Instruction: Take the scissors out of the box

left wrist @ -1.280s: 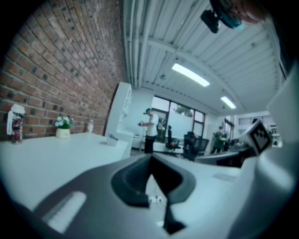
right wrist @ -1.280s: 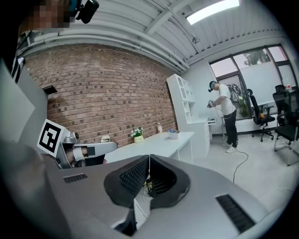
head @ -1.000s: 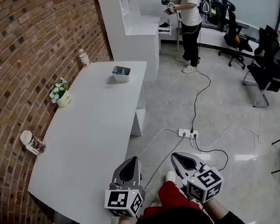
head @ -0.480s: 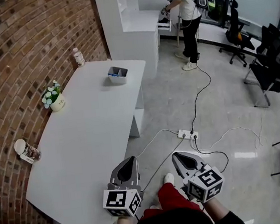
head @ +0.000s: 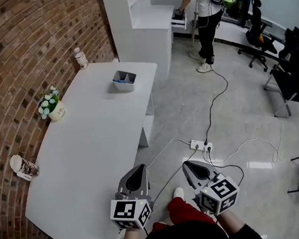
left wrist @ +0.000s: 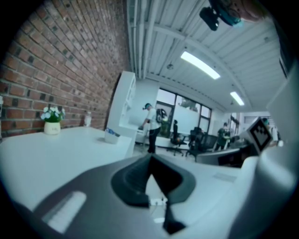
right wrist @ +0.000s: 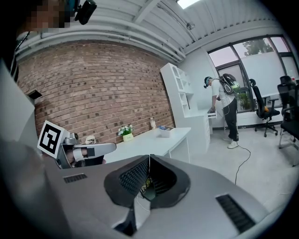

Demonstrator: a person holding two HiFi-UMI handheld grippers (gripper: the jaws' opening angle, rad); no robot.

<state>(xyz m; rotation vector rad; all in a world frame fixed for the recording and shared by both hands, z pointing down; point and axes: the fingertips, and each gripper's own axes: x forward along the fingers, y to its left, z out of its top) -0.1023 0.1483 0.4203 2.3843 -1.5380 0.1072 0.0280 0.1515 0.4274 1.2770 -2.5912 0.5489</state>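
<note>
the scissors cannot be made out as such; only a blue item (head: 118, 82) is seen inside the grey box (head: 126, 88), which is set at the far end of the white table (head: 88, 150). its long axis cannot be told. the box lies well ahead of both grippers, up and slightly left in the head view. the left gripper (head: 140, 169), by the table's edge, is judged nearer than the right gripper (head: 187, 165). both are seen pressed together, with nothing held

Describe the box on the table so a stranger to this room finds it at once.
Along the red brick wall runs a long white table. Near its far end, by the edge away from the wall, stands the small grey open-topped box. Unlike the white bottle and the potted flowers, it is square-sided with something blue inside.
</note>
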